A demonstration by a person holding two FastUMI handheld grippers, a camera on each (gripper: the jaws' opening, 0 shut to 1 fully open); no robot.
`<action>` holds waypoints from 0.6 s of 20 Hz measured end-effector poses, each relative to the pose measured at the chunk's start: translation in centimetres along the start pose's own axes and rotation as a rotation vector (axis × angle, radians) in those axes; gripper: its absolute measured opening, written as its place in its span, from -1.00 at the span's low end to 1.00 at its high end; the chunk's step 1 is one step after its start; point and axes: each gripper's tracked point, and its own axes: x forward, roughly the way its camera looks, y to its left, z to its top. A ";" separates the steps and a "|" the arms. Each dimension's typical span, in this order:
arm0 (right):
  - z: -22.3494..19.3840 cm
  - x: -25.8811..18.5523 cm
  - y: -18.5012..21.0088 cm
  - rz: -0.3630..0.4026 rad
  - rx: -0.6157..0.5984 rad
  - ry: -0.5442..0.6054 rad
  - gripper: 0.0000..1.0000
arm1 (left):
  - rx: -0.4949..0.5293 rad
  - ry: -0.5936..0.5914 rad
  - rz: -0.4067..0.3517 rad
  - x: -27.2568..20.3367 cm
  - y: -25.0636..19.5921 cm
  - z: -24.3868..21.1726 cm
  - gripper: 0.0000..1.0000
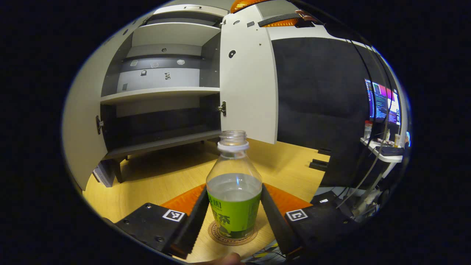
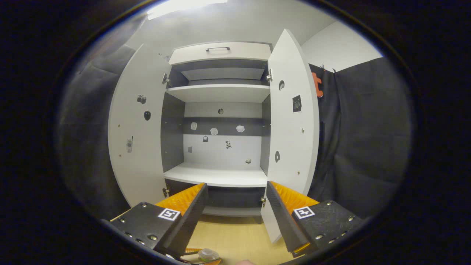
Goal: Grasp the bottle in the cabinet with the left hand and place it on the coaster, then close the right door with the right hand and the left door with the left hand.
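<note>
- Pale wood tabletop underfoot of everything, yellow-toned, running back to the cabinet.
- Nearest in the left gripper view: left claw with both fingers close against the sides of the bottle; cannot tell whether pinching or just released.
- Bottle upright, clear plastic, capless, white neck ring, half full of clear liquid, green label around the lower body.
- Bottle base seated on the round brown coaster, itself flat on the tabletop.
- Farther back: cabinet with both doors swung wide, white shelves, dark back panel with small stickers.
- Right door edge-on just behind the bottle's neck; left door at the far left.
- Beyond, black cloth wall, and a lit monitor over a small white shelf at far right.
- Right gripper view: right claw spread, nothing between its fingers, facing the open cabinet, well short of both doors.
</note>
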 end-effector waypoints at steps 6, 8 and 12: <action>0.1 0.3 -0.3 -0.019 -0.012 0.000 0.93 | -0.049 -0.005 -0.014 -0.3 1.1 3.5 0.94; -0.1 0.0 -0.7 -0.030 -0.023 -0.009 0.93 | -0.054 -0.031 -0.025 -0.1 1.3 5.3 0.91; -0.5 -1.0 -1.4 -0.025 -0.011 -0.012 0.92 | -0.034 -0.042 -0.014 -1.0 1.5 8.1 0.90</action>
